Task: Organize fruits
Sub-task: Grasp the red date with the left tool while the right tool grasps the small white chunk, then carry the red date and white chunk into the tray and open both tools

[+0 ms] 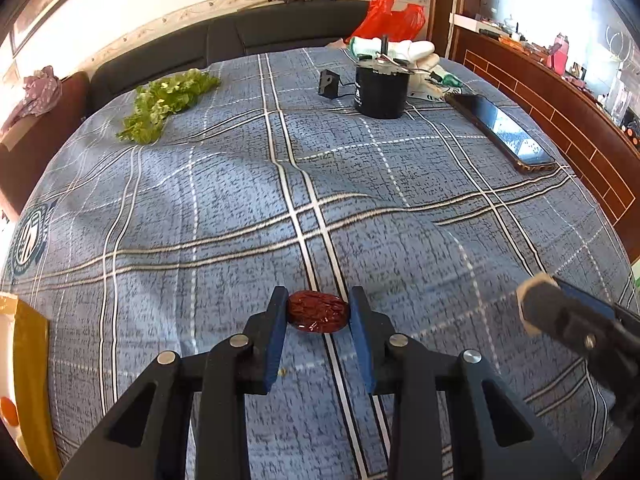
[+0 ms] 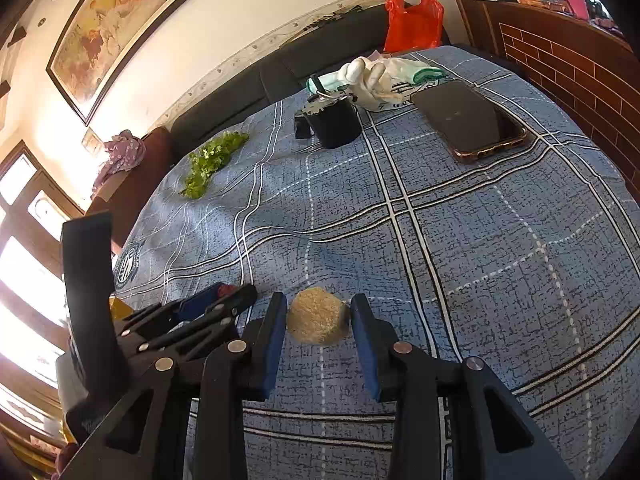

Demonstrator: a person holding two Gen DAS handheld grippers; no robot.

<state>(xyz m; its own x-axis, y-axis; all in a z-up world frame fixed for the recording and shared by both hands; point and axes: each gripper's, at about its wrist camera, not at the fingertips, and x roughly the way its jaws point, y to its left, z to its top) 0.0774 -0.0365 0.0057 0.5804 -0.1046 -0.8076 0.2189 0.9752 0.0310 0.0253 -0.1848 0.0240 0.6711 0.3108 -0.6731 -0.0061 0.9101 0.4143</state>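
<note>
Left gripper (image 1: 318, 312): fingers (image 1: 276, 336) pinched a wrinkled red date (image 1: 317, 312) from both sides, just above the blue plaid cloth (image 1: 240, 208).
Right gripper (image 2: 319, 316): fingers (image 2: 365, 344) pressed against a tan, rough-skinned round fruit (image 2: 318, 316), held over the cloth, near and just right of the left gripper.
Near left edge: a yellow-rimmed plate (image 1: 28, 344), partly in view.
Far left: leafy greens (image 1: 166, 106) lay on the cloth.
Far middle: a black cylindrical container (image 1: 380, 92), a small black block (image 1: 328, 83) beside it.
Far right: a dark phone (image 1: 500, 130) lay flat; white gloves (image 1: 400, 48) and a red plastic bag (image 1: 390, 16) sat beyond.
</note>
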